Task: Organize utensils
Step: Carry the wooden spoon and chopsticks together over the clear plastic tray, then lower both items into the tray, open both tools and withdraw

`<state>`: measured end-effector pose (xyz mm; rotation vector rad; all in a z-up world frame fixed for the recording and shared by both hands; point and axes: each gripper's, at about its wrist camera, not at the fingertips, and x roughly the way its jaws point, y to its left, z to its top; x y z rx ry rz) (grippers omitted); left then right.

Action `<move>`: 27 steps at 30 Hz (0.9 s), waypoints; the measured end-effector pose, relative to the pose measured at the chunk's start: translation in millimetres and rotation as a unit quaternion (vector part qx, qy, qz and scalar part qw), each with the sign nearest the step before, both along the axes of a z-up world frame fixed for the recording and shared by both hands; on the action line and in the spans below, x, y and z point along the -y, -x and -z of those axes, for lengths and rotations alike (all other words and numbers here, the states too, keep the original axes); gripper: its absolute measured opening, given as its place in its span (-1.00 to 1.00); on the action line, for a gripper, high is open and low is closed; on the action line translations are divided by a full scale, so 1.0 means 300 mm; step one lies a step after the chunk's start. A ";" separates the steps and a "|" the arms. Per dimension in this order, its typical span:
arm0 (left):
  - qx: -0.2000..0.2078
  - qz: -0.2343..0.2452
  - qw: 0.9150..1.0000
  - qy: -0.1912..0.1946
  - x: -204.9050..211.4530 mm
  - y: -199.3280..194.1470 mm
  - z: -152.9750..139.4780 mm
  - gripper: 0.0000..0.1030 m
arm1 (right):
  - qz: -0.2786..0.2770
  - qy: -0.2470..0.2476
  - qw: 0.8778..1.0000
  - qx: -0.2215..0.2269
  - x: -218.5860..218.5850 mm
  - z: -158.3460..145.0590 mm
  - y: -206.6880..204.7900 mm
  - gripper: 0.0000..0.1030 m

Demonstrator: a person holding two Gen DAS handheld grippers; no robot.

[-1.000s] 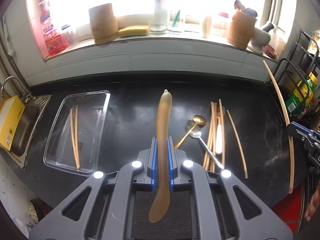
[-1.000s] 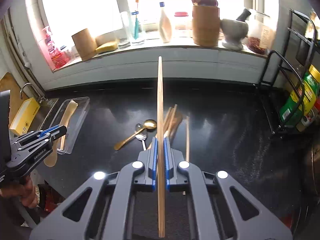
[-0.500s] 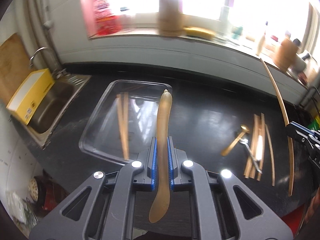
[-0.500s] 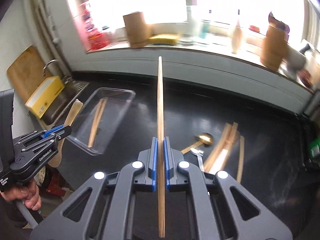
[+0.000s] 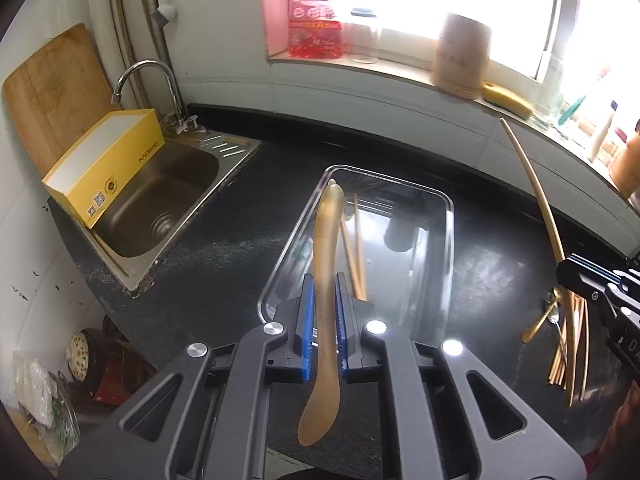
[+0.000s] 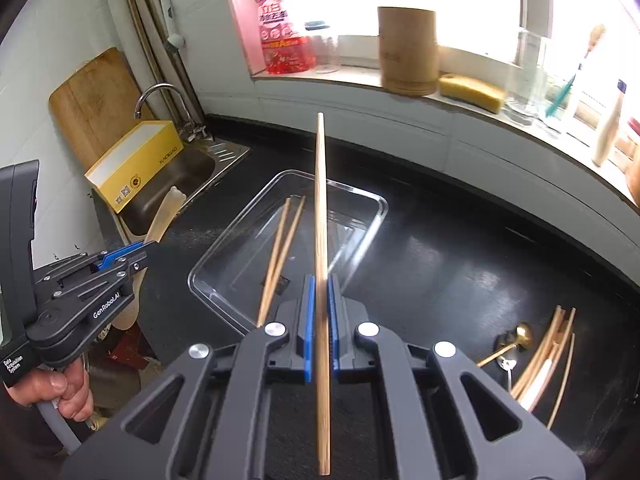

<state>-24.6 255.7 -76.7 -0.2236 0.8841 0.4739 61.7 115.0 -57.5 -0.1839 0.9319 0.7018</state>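
Note:
My left gripper (image 5: 323, 308) is shut on a tan spatula (image 5: 325, 264) and holds it over the near left edge of a clear plastic tray (image 5: 448, 216). Two chopsticks (image 5: 354, 248) lie in the tray. My right gripper (image 6: 320, 308) is shut on a single wooden chopstick (image 6: 321, 216), held above the tray's (image 6: 380, 204) near side; the two chopsticks (image 6: 280, 252) in it show here too. The left gripper (image 6: 120, 258) with the spatula (image 6: 160, 220) shows at the left of the right wrist view. The right gripper (image 5: 592, 284) shows at the right of the left wrist view.
A pile of chopsticks (image 6: 548, 356) with a gold spoon (image 6: 516, 338) and a silver spoon (image 6: 508, 368) lies on the black counter (image 6: 460, 248) to the right. A steel sink (image 5: 160, 204) with a yellow box (image 5: 108, 164) is at the left. The windowsill holds bottles and a wooden holder (image 6: 408, 52).
Both grippers have swung left, away from the utensil pile and over the clear tray. Each still holds its utensil.

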 end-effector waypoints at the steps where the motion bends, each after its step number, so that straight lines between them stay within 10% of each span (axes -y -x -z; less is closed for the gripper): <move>1: 0.000 -0.001 1.000 0.001 -0.011 -0.002 0.002 -0.82 | -0.001 0.001 1.000 -0.001 -0.014 0.004 -0.004 -0.86; 27: -0.056 -0.016 0.992 0.113 -0.202 -0.369 0.370 -0.82 | -0.039 0.009 0.983 -0.178 -0.350 0.405 -0.395 -0.86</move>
